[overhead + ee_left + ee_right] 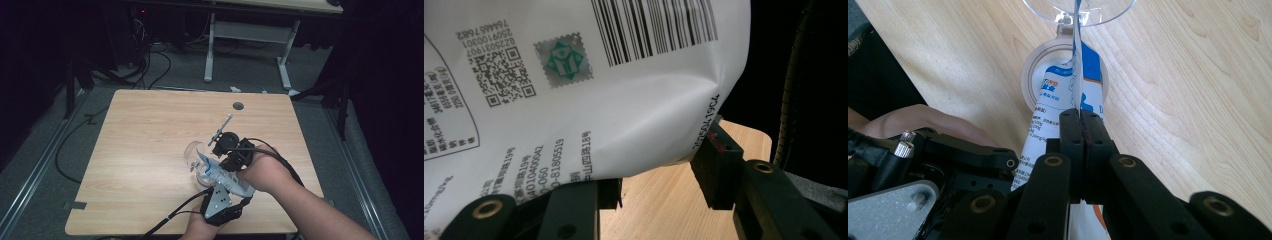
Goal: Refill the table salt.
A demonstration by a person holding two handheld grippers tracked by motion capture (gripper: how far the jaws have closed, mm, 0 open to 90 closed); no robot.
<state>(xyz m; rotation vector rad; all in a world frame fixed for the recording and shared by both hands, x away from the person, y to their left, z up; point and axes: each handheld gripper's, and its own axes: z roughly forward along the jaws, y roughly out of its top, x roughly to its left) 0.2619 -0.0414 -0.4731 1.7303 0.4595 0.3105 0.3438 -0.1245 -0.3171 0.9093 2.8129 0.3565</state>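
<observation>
A white and blue printed bag is held above the wooden table between both grippers. My left gripper grips its lower part. In the left gripper view the bag's barcode side bulges between the jaws, and the right pad presses a crease into its edge. My right gripper is shut flat on the bag's thin upper edge. That edge points at a clear glass container just beyond it. A pale round disc lies on the table under the bag.
A cable hole sits near the table's far edge. The table's left half is bare wood. Behind the table stands a desk with white legs. Cables run over the grey floor, and gripper cables trail off the near edge.
</observation>
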